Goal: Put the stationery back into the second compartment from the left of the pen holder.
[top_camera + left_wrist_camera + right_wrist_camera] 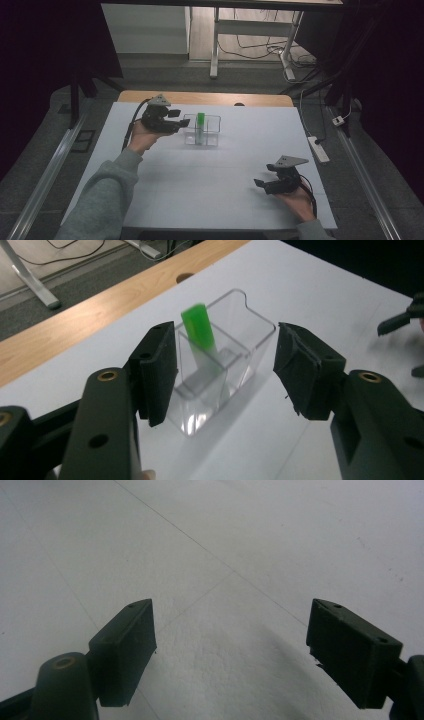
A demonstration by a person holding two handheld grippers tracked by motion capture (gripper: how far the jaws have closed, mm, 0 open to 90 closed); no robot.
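Note:
A clear plastic box (202, 130) with two compartments stands on the white table (210, 170), toward its far middle. A green stick (200, 121) leans upright inside it. My left gripper (181, 118) is just left of the box, open. In the left gripper view the box (220, 375) with the green stick (198, 331) sits between and beyond the two spread pads (159, 371), which do not touch it. My right gripper (258, 183) rests near the table's front right, open, with bare white table (220, 580) between its jaws.
A wooden strip (205, 98) runs along the table's far edge. Beyond it are desk legs (215, 45) and cables on the floor. A white power strip (318, 148) lies off the table's right edge. Metal rails (45, 175) flank the table.

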